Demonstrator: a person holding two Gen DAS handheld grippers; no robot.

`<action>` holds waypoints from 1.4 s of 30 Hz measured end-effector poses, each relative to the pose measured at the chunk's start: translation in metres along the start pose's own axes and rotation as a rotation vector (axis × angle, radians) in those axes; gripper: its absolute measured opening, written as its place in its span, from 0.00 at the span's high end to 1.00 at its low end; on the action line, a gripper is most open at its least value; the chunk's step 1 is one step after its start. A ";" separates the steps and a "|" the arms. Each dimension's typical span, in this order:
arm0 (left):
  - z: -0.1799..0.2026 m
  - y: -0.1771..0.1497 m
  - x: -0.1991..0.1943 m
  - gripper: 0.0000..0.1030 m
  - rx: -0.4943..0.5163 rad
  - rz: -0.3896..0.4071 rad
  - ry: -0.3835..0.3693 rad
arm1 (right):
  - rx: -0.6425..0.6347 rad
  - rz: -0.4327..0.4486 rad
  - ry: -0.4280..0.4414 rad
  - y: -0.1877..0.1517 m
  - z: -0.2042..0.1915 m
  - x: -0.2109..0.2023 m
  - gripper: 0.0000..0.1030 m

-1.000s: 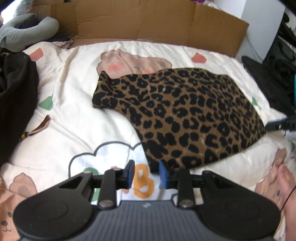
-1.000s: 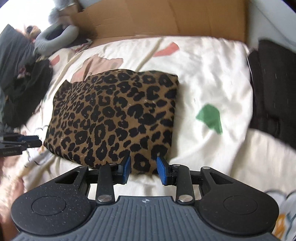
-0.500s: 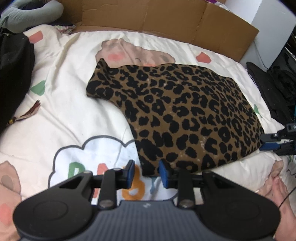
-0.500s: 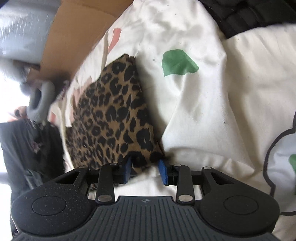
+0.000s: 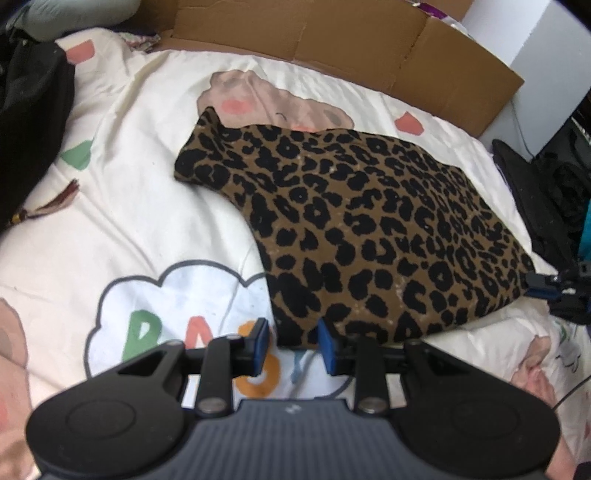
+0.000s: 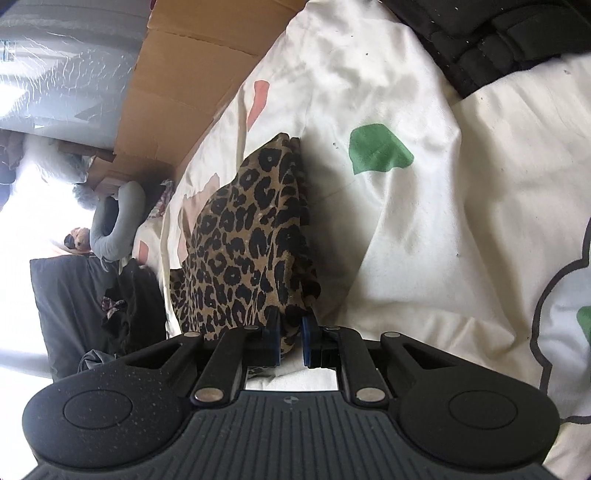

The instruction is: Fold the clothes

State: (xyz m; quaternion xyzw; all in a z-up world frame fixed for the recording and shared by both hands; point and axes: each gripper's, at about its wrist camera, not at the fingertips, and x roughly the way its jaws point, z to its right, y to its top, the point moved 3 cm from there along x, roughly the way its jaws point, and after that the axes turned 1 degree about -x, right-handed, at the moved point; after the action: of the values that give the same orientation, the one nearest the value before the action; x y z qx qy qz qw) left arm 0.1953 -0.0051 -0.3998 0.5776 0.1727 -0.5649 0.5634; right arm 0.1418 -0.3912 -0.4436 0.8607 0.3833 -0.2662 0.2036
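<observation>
From the left wrist view, the leopard-print garment (image 5: 354, 236) lies flat on the cream printed bedcover (image 5: 147, 229), near the middle of the bed. The left gripper (image 5: 291, 343) hangs at the garment's near edge with its jaws apart; the corner of the cloth is just in front of the gap, and the blue pads (image 5: 261, 341) do not press on it. At the right edge of the bed, the right gripper (image 5: 543, 286) meets the garment's far corner. A cardboard sheet (image 5: 332, 40) stands along the far edge of the bed.

From the right wrist view, the right gripper (image 6: 290, 338) is rolled on its side. Its jaws are closing, with a fold of the leopard-print garment (image 6: 251, 240) between them. A black cloth pile (image 6: 509, 33) lies at the upper right corner.
</observation>
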 end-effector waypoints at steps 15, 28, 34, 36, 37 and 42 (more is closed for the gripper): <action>-0.003 0.004 0.007 0.92 -0.120 -0.072 -0.015 | -0.056 -0.025 -0.011 0.010 -0.005 0.014 0.88; 0.025 0.016 0.002 0.95 -0.175 -0.219 0.037 | -0.111 0.042 -0.013 0.036 -0.018 -0.003 0.90; 0.051 0.021 0.006 0.96 -0.167 -0.312 0.074 | -0.162 0.085 -0.042 0.050 -0.022 -0.008 0.90; 0.061 0.022 0.008 0.96 -0.167 -0.347 0.085 | -0.173 0.105 -0.053 0.054 -0.024 -0.009 0.90; 0.065 0.023 0.008 0.96 -0.172 -0.355 0.091 | -0.177 0.115 -0.056 0.056 -0.025 -0.010 0.90; 0.087 0.024 0.005 0.96 -0.196 -0.396 0.099 | -0.158 0.172 -0.057 0.068 -0.022 -0.017 0.91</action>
State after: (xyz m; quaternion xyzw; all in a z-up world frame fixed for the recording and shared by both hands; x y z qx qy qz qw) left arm 0.1771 -0.0881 -0.3698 0.5019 0.3642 -0.6159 0.4860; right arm 0.1906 -0.4306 -0.4058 0.8637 0.3220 -0.2411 0.3036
